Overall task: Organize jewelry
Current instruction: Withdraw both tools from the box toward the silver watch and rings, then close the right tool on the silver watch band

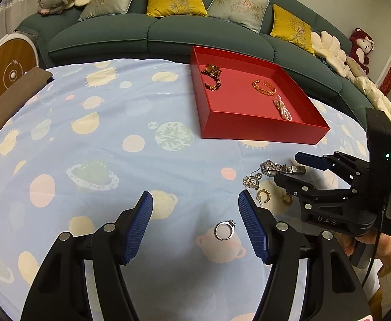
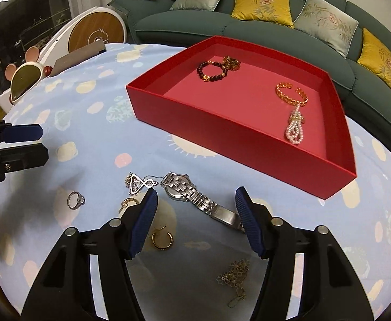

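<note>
Lying flat on the blue planet-print cloth of the worktop (image 1: 88,133), the small silver ring with a stone setting (image 1: 224,230) sits between the spread fingers of the left tool (image 1: 195,222), which is wide open and holds nothing. The ring looks light, hard and smooth, likely to skid or flip, so pinching across the band beside the stone seems safest. The right tool (image 2: 195,219), also wide open and empty, hovers over the silver metal link watch (image 2: 192,195); heavier and floppy, it is best gripped at the case. The shallow red cardboard tray (image 2: 195,123), beyond the watch, already holds bracelets.
</note>
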Available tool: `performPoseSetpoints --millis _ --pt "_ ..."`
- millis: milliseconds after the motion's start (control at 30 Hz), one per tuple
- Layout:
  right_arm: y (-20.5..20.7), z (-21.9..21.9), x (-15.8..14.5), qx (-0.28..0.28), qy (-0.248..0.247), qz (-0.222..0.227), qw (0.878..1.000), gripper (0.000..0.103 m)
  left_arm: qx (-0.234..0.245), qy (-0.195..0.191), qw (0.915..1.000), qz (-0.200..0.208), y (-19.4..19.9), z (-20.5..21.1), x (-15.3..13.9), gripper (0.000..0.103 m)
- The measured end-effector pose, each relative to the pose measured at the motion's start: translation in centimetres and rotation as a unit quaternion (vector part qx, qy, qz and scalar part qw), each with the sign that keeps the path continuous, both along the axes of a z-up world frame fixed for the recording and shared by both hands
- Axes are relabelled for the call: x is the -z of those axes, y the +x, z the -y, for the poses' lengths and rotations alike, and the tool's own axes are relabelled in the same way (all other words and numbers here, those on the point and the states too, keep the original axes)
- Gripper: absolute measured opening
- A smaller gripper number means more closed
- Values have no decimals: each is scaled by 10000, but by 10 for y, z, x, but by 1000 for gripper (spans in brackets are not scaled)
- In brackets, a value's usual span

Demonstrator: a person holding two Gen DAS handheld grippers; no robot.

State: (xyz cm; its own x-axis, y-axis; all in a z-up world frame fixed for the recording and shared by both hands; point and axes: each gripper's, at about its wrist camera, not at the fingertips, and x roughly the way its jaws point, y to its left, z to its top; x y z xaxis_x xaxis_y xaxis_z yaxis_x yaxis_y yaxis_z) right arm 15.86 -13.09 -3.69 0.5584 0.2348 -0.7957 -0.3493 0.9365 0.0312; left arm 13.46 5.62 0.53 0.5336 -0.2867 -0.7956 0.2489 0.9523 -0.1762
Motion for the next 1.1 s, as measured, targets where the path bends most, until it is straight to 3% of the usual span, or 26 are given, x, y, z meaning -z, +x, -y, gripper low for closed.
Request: performPoseSetpoints --millis 100,167,233,367,533,833,1100 --pt "1 0 8 -18 -40 -130 9999 54 29 -72 10000 4 -2 -4 -3 64" --pt "1 1 7 -1 37 -153 9999 44 13 -82 10000 31 -3 -7 -4 64" --pt "3 2 6 48 131 -216 9997 26 -18 -93 10000 22 -3 -9 -4 64" --pt "5 5 5 237 367 -426 9981 12 -93 -76 9999 2 -1 -14 -3 64" --pt "-5 7 -3 421 498 -540 9964 10 -177 -192 9996 -79 4 -18 -2 64" --pt "-46 58 -60 1206 1096 86 9866 10 -153 -432 9988 -180 7 -7 -3 64" --pt "-69 99 -84 1661 1235 435 9774 9 278 -124 9994 -179 -4 33 8 64"
